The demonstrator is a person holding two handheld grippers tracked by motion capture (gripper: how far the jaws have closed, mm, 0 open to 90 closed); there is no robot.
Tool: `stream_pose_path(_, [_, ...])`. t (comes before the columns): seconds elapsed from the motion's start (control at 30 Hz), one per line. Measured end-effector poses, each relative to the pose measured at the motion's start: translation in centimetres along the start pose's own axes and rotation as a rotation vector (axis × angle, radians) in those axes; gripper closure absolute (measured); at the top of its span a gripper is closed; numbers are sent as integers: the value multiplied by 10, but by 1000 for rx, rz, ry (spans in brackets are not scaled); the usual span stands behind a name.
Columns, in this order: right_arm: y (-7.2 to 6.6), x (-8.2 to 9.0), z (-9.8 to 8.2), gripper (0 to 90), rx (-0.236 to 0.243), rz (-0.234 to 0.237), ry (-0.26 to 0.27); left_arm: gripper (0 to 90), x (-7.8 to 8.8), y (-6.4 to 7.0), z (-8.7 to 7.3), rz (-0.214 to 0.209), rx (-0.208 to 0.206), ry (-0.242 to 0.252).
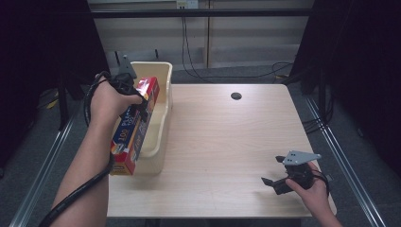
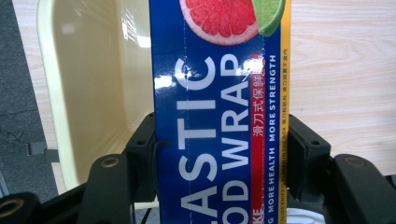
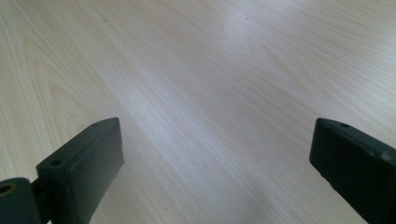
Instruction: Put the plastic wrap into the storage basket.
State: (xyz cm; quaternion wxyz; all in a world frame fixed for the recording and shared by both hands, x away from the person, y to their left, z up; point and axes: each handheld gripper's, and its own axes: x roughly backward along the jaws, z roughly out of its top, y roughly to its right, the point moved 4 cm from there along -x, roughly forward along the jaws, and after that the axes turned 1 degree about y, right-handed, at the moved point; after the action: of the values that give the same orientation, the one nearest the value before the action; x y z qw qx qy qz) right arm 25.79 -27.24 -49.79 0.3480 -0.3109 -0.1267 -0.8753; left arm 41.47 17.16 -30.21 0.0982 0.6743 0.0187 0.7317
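- High view: wrap box [image 1: 135,130] is held tilted over the near end of the bin [image 1: 163,75] by the left gripper [image 1: 137,101]; it should be levelled lengthwise before lowering.
- Left gripper view: box [image 2: 219,116] is pinched across its width, blue with citrus print.
- Right gripper view: right gripper [image 3: 215,163] jaws are spread, empty, over the table [image 3: 210,70].
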Motion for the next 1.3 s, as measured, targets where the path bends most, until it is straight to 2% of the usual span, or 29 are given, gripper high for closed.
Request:
stream_pose_path(0.13, [0, 0, 0, 28, -1, 2, 2, 408, -3, -3, 0, 10, -13, -20])
stream_pose_path(0.17, [0, 0, 0, 28, -1, 2, 1, 408, -5, -2, 1, 10, 3, -8])
stream_pose_path(0.2, [0, 0, 0, 28, -1, 1, 2, 408, -6, -3, 1, 10, -5, -11])
stream_pose_path(0.3, [0, 0, 0, 28, -1, 2, 0, 408, -9, -3, 1, 7, 5, -7])
stream_pose_path(0.33, [0, 0, 0, 28, -1, 2, -1, 408, -9, -5, 1, 6, -10, -21])
stream_pose_path(0.37, [0, 0, 0, 28, 1, 2, 0, 408, -10, -4, 2, 4, 4, -13])
stream_pose_path(0.47, [0, 0, 0, 29, 1, 4, -1, 407, -14, -7, 2, 5, -9, -27])
stream_pose_path(0.5, [0, 0, 0, 29, 1, 4, -1, 408, -16, -7, 3, 7, 5, -21])
stream_pose_path(0.53, [0, 0, 0, 29, 2, 3, -1, 407, -17, -8, 3, 5, -5, -30])
stream_pose_path(0.57, [0, 0, 0, 29, 2, 3, -1, 407, -19, -7, 3, 5, 13, -20])
stream_pose_path(0.6, [0, 0, 0, 28, -1, 5, -2, 407, -19, -9, 2, 3, -8, -37])
stream_pose_path(0.8, [0, -1, 0, 29, -2, 4, -5, 406, -23, -12, 3, 4, -5, -37])
stream_pose_path(0.83, [0, -1, 0, 29, 0, 3, -5, 407, -25, -12, 4, 7, 9, -24])
stream_pose_path(0.87, [0, -1, 0, 29, 0, 4, -5, 406, -25, -14, 5, -3, 3, -39])
stream_pose_path(1.13, [0, -1, -1, 29, 3, 2, -9, 405, -40, -21, 5, -13, 21, -63])
stream_pose_path(1.23, [0, -1, -1, 29, 2, 2, -11, 406, -42, -22, 6, -24, 37, -60])
stream_pose_path(1.3, [0, -1, -1, 29, 2, 1, -9, 405, -43, -22, 6, -14, 43, -55])
